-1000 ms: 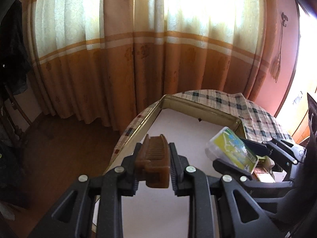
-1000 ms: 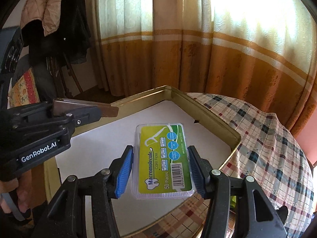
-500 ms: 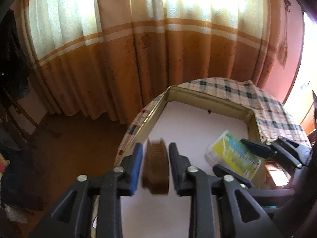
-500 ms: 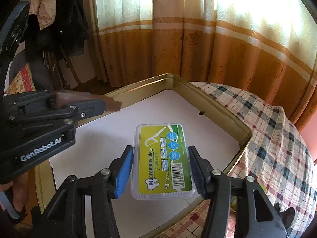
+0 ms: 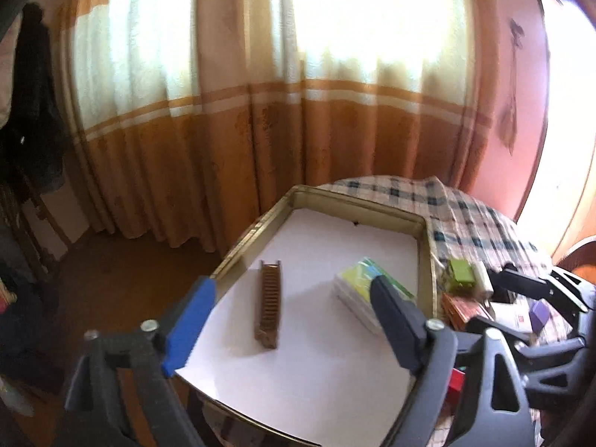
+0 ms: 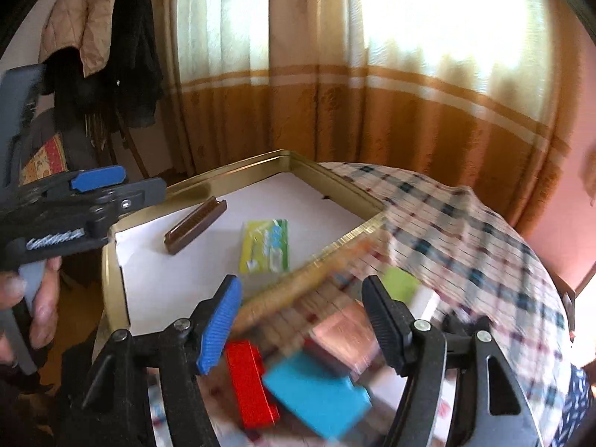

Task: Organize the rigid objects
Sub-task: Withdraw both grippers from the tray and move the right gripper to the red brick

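A brown comb (image 5: 269, 301) lies on the white floor of a gold-rimmed tray (image 5: 357, 201), left of middle; it also shows in the right wrist view (image 6: 195, 225). A green and yellow floss-pick box (image 5: 367, 292) lies in the tray to its right, and in the right wrist view (image 6: 265, 246). My left gripper (image 5: 294, 320) is open and empty above the tray's near part. My right gripper (image 6: 301, 320) is open and empty, pulled back over the table beside the tray.
A red box (image 6: 251, 385), a blue box (image 6: 316, 395), a pink box (image 6: 342, 331) and a green object (image 6: 400, 283) lie on the checked tablecloth (image 6: 465, 231) beside the tray. Curtains hang behind. Clothes hang at the far left (image 6: 100, 44).
Both grippers opened and drew back. The comb and the floss-pick box were let go and now lie in the tray. The right gripper swung toward the loose boxes on the table.
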